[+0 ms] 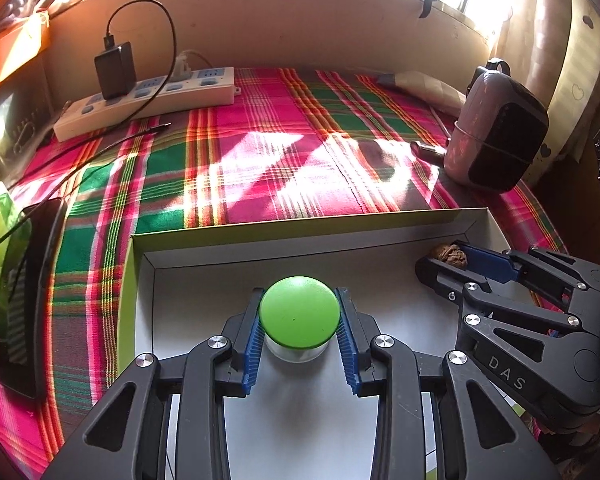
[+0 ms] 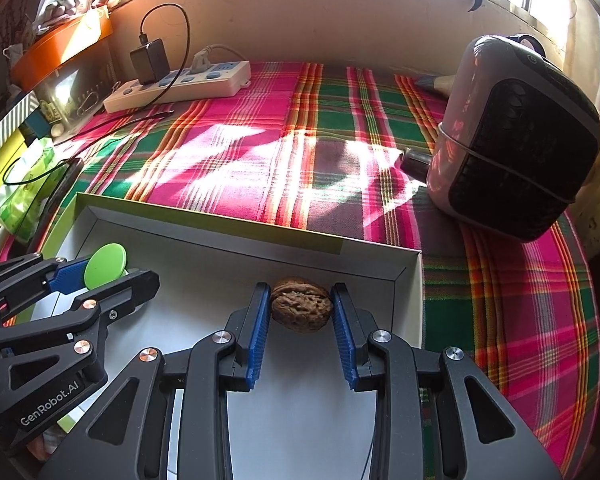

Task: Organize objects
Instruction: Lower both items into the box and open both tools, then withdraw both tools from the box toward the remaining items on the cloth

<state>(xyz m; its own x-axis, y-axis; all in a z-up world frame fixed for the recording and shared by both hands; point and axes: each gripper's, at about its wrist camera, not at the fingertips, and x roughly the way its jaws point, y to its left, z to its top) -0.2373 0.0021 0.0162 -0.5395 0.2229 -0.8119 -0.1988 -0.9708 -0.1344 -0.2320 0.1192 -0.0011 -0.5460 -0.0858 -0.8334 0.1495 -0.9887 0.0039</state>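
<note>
Grippers both sit over the white box point(image 1: 488, 224) on the plaid cloth point(image 1: 260, 148): your left gripper point(image 1: 299, 316) is clamped on the green-lidded jar point(image 1: 299, 312), your right gripper point(image 2: 301, 308) pinches the walnut point(image 2: 301, 305), apparently just above the floor of the box near its far right corner.

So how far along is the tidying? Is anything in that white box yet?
Nothing looks set down yet. Both items are in hand over the box: the left tongs grip a green-lidded jar, and the right tongs grip a walnut. Whether either touches the box floor, I cannot tell. Left to do: release both. The phone and cable lie outside on the cloth.
</note>
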